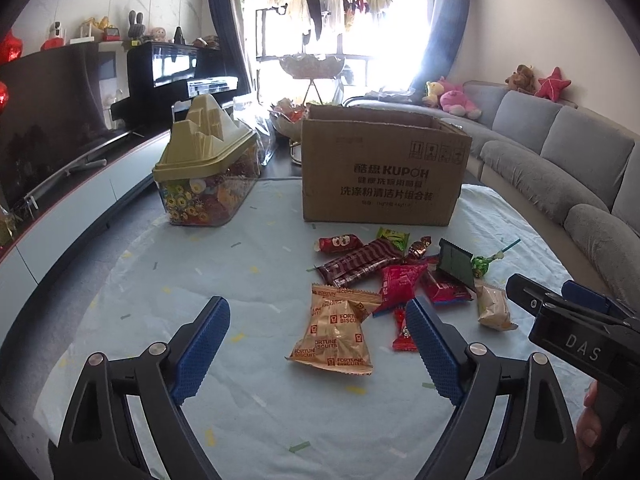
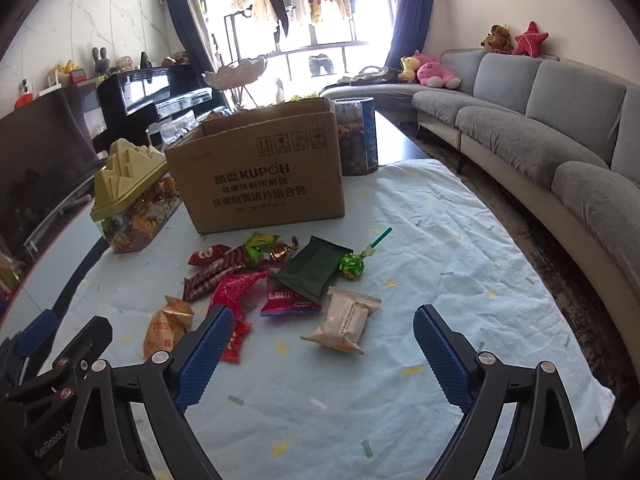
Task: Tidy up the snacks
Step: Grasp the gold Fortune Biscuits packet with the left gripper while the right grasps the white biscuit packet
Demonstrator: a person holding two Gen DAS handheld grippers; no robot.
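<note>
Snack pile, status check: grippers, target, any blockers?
Left gripper open over gold biscuit pack. Right gripper open at white pack. Nothing held. Cardboard box behind pile, path clear.

Wrapped snacks (image 1: 384, 280) heaped loose on pale cloth (image 1: 240, 272), before open cardboard box (image 1: 380, 176).

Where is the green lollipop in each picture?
Left wrist view: the lollipop lies right of the middle, just right of the dark green packet, near the far right edge of the snack pile.
Right wrist view: the lollipop lies near the middle, again just right of the dark green packet.
Shared landmark: the cardboard box stands behind it in both.
</note>
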